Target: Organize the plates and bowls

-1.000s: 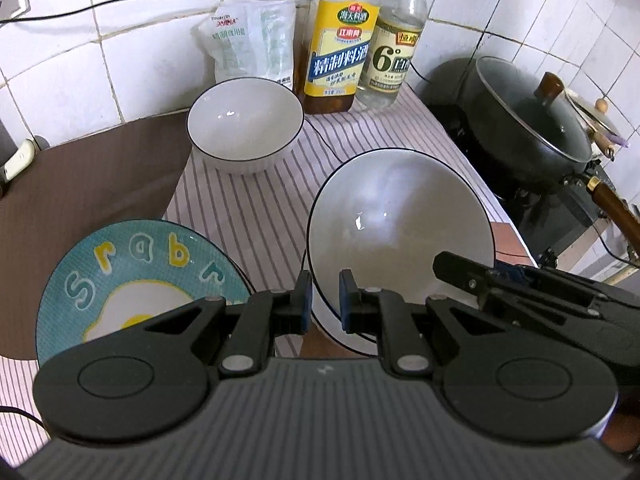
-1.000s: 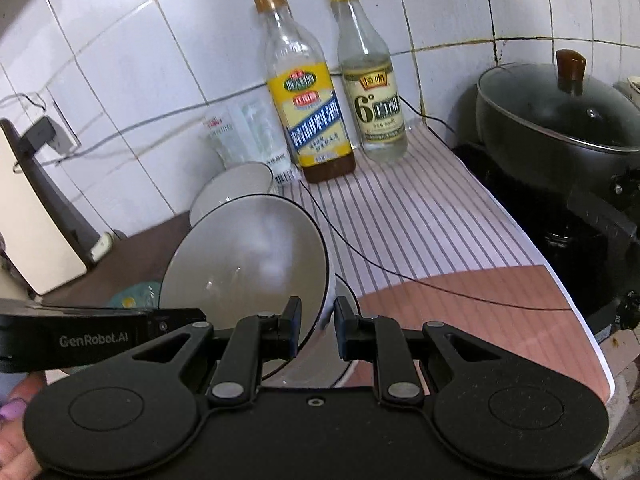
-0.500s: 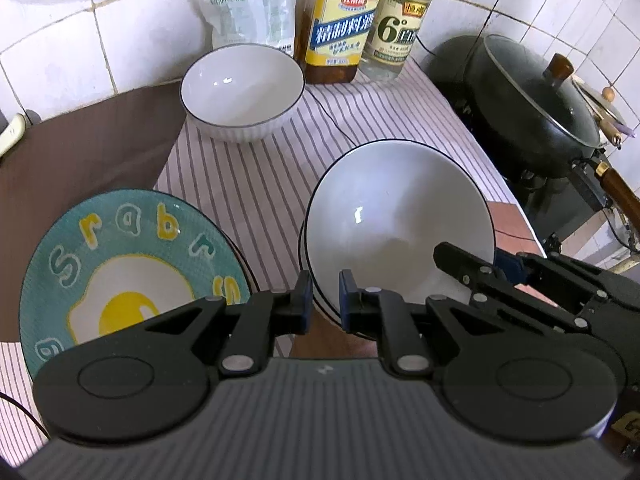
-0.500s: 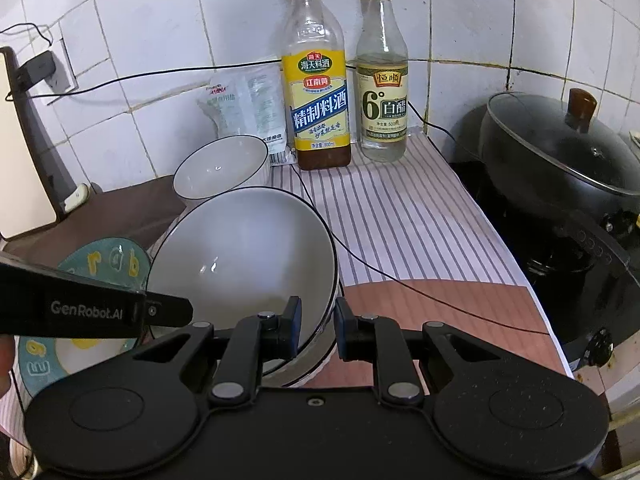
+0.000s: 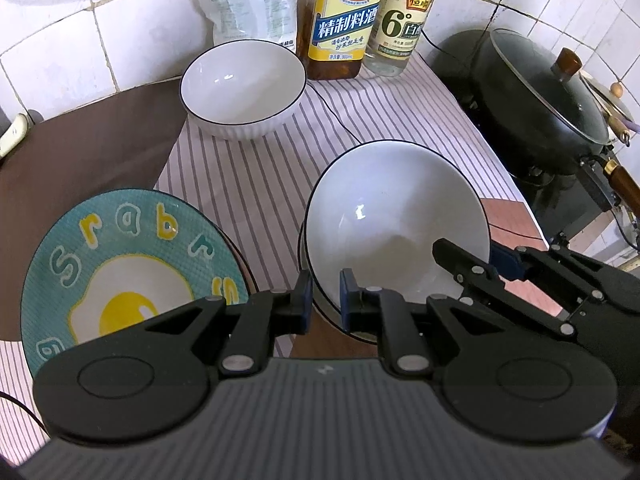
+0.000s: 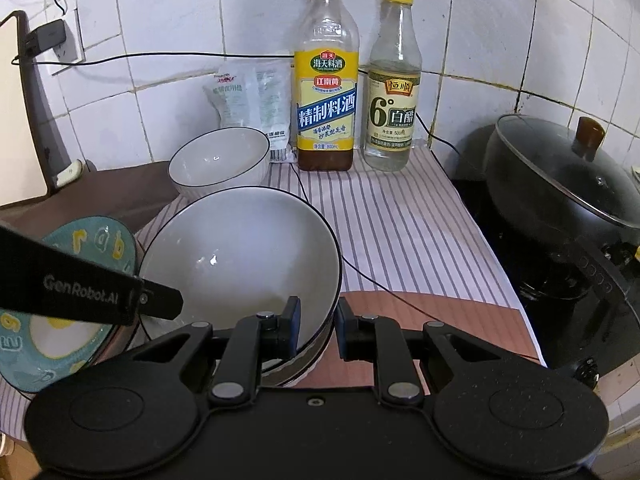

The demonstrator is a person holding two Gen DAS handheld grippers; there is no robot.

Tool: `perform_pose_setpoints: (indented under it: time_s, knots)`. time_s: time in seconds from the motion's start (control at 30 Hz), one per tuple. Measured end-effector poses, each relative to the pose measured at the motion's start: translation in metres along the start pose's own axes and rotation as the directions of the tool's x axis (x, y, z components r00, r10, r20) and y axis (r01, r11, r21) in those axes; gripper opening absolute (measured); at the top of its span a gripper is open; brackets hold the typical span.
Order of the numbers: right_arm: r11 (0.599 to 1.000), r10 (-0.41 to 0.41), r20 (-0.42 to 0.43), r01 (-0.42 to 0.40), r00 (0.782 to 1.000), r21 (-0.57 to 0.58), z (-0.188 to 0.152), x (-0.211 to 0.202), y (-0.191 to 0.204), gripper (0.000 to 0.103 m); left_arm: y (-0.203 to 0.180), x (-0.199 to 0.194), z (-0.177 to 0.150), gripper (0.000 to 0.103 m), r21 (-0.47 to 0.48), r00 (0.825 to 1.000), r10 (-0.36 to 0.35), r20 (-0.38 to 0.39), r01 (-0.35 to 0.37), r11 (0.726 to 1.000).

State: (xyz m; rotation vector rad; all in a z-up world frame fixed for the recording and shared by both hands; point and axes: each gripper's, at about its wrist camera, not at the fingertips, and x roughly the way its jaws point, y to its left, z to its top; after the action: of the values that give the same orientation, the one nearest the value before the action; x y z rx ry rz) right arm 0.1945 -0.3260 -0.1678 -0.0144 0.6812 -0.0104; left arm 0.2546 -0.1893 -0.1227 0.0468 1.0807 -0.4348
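Note:
A large white bowl with a dark rim sits nested on another bowl of the same kind near the counter's front. My right gripper is shut on its near rim, one finger inside and one outside. My left gripper has its jaws narrowly apart around the bowl's left rim; I cannot tell if they grip it. A smaller white bowl stands at the back. A teal plate with a fried-egg picture lies at the left.
Two bottles and a white packet stand against the tiled wall. A lidded black pan sits on the stove at the right. A thin black cable crosses the striped cloth.
The large bowl has tilted down from steeply raised to nearly level and now rests in the bowl under it. Both grippers have moved with it, and the view has dropped toward the counter.

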Motion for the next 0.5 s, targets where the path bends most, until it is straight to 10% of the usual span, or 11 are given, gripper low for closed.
perform_pose_setpoints:
  time_s: [0.5]
  knots:
    - [0.999, -0.007, 0.026, 0.008, 1.0, -0.038, -0.011, 0.001, 0.001, 0.022, 0.001, -0.002, -0.001, 0.023, -0.008, 0.999, 0.015, 0.033, -0.014, 1.0]
